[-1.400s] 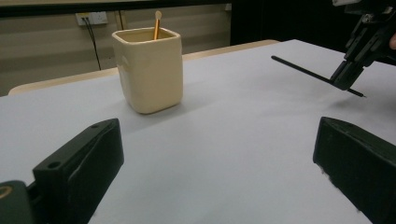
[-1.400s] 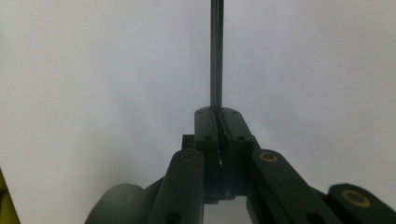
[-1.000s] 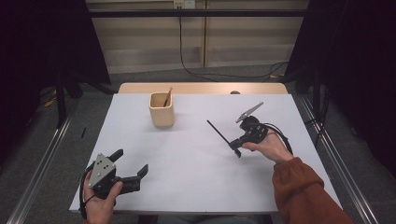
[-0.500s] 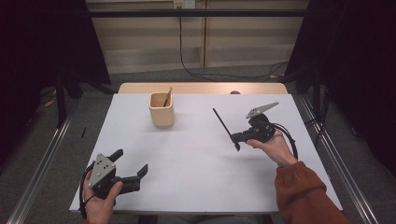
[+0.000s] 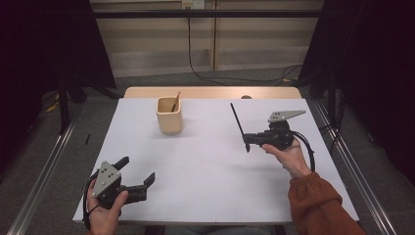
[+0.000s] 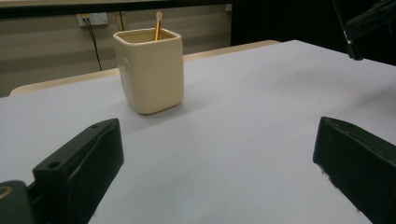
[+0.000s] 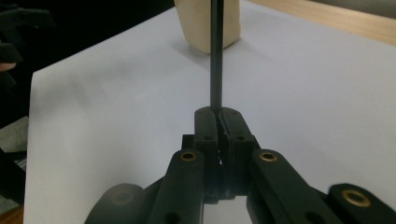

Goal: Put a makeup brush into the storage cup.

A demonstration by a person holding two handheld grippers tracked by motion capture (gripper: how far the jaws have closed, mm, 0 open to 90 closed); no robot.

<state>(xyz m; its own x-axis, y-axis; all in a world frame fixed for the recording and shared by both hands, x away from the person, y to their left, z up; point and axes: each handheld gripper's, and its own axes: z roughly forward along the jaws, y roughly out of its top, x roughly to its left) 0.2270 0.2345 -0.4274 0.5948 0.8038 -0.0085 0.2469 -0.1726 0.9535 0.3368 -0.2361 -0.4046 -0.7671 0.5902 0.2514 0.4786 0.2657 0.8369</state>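
Beige cup point(image 5: 170, 116), wooden stick point(image 5: 175, 103) inside, upright-tilted

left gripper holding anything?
No: in the left gripper view the left gripper has its jaws wide apart over the bare white table.

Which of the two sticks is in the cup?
The light wooden stick stands in the cup; the black stick is clamped in the right gripper.
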